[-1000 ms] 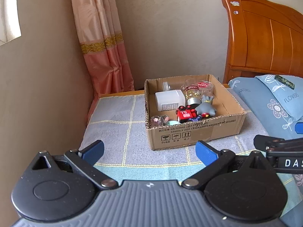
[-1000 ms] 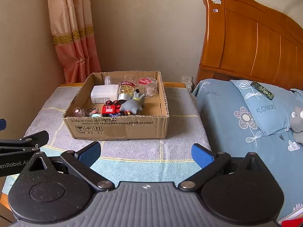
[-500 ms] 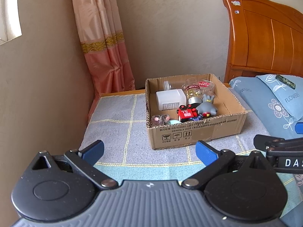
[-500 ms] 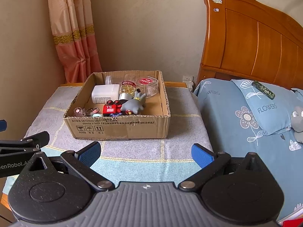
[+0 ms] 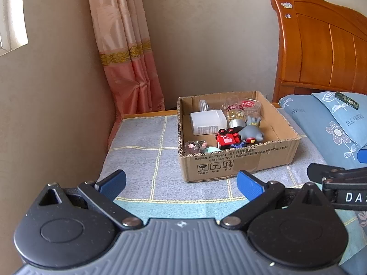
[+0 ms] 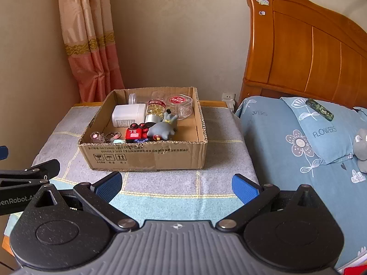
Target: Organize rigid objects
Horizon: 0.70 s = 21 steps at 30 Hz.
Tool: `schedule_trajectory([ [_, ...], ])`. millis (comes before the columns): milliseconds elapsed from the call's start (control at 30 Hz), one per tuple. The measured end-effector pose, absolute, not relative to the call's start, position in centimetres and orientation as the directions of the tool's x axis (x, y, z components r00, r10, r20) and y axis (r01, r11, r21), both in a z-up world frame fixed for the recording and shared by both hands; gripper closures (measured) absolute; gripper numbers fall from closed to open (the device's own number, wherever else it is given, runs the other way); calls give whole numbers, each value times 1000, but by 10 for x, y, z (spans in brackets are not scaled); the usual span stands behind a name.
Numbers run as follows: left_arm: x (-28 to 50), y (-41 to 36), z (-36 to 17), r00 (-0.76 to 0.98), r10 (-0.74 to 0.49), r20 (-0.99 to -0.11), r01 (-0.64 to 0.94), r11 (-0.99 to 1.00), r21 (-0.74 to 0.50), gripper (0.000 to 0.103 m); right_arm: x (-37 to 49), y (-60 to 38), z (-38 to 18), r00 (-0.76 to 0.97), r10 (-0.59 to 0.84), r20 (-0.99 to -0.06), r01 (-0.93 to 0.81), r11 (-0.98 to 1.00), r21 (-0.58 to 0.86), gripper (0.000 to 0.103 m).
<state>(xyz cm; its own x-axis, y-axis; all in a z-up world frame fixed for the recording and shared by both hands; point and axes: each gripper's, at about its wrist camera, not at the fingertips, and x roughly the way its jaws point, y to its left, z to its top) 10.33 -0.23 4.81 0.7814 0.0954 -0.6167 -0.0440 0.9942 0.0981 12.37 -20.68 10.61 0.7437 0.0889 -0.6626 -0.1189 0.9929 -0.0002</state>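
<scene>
An open cardboard box (image 5: 238,160) (image 6: 146,158) stands on a towel-covered bedside table (image 5: 142,146) (image 6: 220,123). In it lie a white plastic jar (image 5: 207,122) (image 6: 128,115), a red toy train (image 5: 227,139) (image 6: 135,133), a grey figurine (image 5: 251,131) (image 6: 164,128), a jar of yellow beads (image 5: 235,113) (image 6: 156,108), a clear tub with a red label (image 6: 180,104) and small clear trinkets (image 5: 195,147) (image 6: 101,137). My left gripper (image 5: 181,184) and right gripper (image 6: 176,186) are both open and empty, held in front of the box, apart from it.
A wall and pink curtain (image 5: 128,68) close the left side. A wooden headboard (image 6: 309,52) and a bed with a blue pillow (image 6: 321,128) lie to the right. A dark phone-like item (image 6: 320,109) rests on the pillow. A wall socket (image 6: 228,97) is behind the table.
Both views shift very slightly; the box sits a touch differently in frame. Both grippers stay open and empty.
</scene>
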Motion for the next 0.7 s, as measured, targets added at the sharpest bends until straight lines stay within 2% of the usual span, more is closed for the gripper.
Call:
schedule_trajectory([
  [700,103,-3,48,781,86,-619,-39,995,89,1,124,-206,106,743,89,-663,-118,993,2,0],
])
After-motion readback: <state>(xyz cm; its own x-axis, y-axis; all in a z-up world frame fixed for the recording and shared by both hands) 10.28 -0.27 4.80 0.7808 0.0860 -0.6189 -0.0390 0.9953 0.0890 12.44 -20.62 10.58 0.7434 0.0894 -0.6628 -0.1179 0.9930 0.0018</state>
